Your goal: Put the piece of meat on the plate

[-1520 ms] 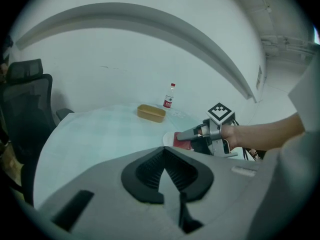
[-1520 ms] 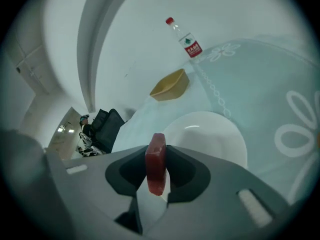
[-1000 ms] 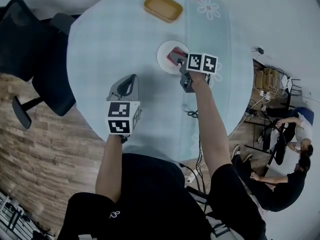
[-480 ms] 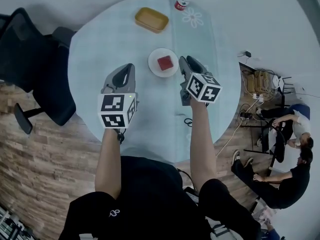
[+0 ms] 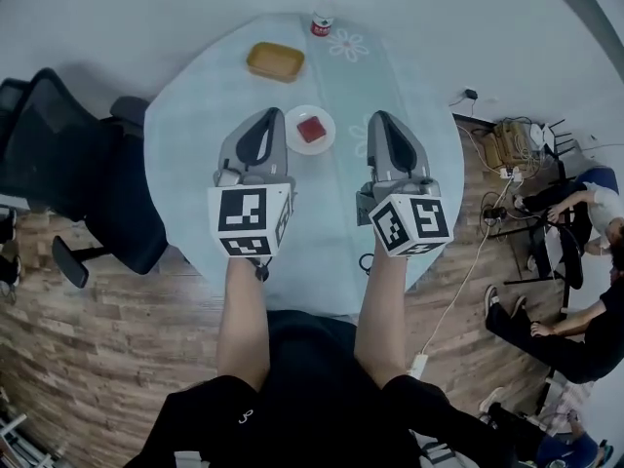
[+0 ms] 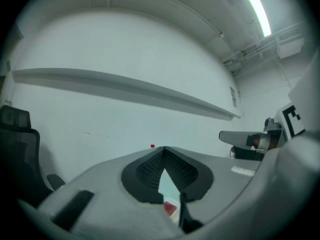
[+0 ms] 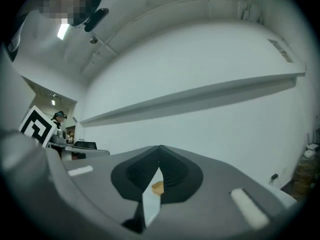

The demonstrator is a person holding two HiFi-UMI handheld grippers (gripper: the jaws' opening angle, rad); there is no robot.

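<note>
The red piece of meat (image 5: 311,129) lies on the small white plate (image 5: 295,118) at the middle of the round pale-blue table (image 5: 195,154). Both grippers are held high above the table and point level. My left gripper (image 5: 265,115) hangs left of the plate, shut and empty. In the left gripper view its tips (image 6: 163,151) meet, and the meat (image 6: 170,208) shows through the slit below them. My right gripper (image 5: 380,117) is right of the plate. Its jaws (image 7: 160,148) are closing to shut with nothing between them.
A yellow tray (image 5: 275,61) sits beyond the plate; it also shows through the right gripper's slit (image 7: 157,187). A red-capped bottle (image 5: 322,13) stands at the table's far edge. A black office chair (image 5: 68,174) is at the left. People sit among cables on the floor at the right (image 5: 575,330).
The right gripper left the meat on the plate, drew back to the right and shut. Both grippers rose well above the table and now point level.
</note>
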